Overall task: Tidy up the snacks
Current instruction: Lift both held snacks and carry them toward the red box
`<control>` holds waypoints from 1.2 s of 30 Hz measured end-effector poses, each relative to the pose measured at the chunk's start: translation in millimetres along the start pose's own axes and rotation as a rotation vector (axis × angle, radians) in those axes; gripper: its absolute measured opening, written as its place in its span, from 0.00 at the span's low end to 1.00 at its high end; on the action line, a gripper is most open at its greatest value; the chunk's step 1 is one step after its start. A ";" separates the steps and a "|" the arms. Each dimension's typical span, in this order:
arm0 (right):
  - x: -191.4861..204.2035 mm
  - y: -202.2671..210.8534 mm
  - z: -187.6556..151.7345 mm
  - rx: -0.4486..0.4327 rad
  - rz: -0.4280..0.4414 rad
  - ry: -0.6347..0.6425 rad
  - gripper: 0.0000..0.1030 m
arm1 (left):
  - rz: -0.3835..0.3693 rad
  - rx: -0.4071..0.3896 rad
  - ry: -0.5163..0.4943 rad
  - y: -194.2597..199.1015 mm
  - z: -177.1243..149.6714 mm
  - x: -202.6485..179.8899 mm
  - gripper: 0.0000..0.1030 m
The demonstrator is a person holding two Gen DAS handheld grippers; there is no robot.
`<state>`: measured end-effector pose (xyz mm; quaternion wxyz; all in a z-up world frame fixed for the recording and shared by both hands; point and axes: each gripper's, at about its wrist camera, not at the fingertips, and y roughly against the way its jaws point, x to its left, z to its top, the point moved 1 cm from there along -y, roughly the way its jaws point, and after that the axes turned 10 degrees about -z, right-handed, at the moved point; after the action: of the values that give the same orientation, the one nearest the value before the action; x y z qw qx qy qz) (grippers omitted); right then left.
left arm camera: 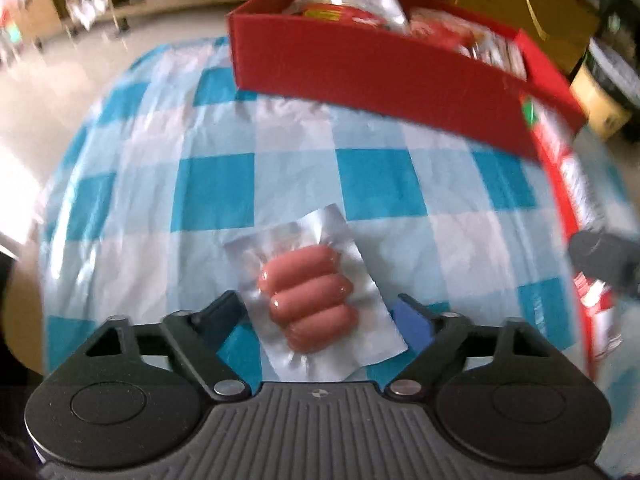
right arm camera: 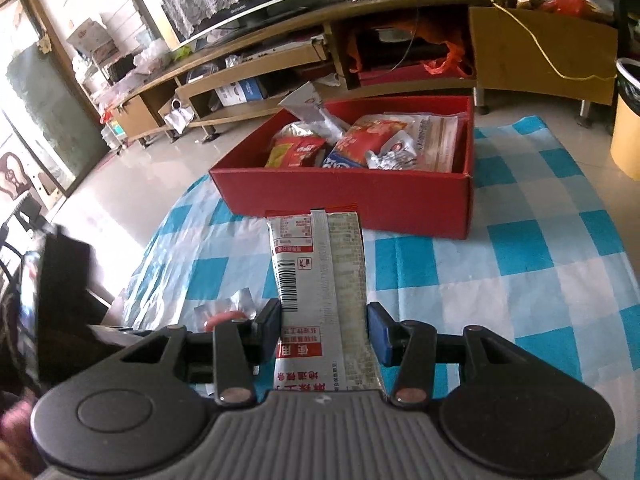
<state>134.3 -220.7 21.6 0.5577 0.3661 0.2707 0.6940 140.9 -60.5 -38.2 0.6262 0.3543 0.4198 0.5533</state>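
Between the spread fingers of the left tool (left arm camera: 320, 312), a vacuum-sealed pack of three sausages (left arm camera: 310, 304) lies ungripped on the blue-checked cloth (left arm camera: 216, 192). At twelve o'clock from the right tool (right arm camera: 324, 320), which grips an upright red-and-white snack packet (right arm camera: 320, 280), stands the red box (right arm camera: 360, 196) of snacks.

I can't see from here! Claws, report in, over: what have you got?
Left claw open around sausage pack on the checkered cloth. Right claw shut on snack packet. Red box ahead, nothing blocking.
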 end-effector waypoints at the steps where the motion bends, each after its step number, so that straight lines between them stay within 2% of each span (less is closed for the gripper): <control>1: -2.2 1.4 0.1 -0.002 0.001 -0.004 0.41 | 0.007 -0.007 -0.005 1.7 -0.6 -2.9 0.79; 5: -10.7 7.6 -2.0 -0.008 0.008 -0.016 0.41 | -0.016 -0.005 0.049 6.3 -4.0 3.8 0.75; 14: -22.8 21.6 1.9 -0.048 0.006 -0.039 0.41 | -0.014 -0.054 0.032 36.8 -7.1 15.2 0.67; 18: -16.8 22.1 8.5 -0.067 -0.014 -0.035 0.41 | -0.054 -0.066 0.004 43.1 -3.0 21.4 0.66; 27: -0.2 3.2 25.1 -0.061 -0.059 -0.024 0.41 | -0.194 -0.147 0.014 50.7 37.3 36.0 0.66; 33: 4.1 -2.1 45.1 -0.096 -0.067 -0.031 0.41 | -0.246 -0.200 0.033 53.9 66.5 38.0 0.66; 36: 6.1 -3.3 51.5 -0.107 -0.070 -0.030 0.41 | -0.249 -0.224 0.033 55.0 78.4 38.0 0.66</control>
<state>177.3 -215.6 50.4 0.6043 0.3364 0.2372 0.6822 192.5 -13.7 37.8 0.7184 0.2183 0.4066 0.5205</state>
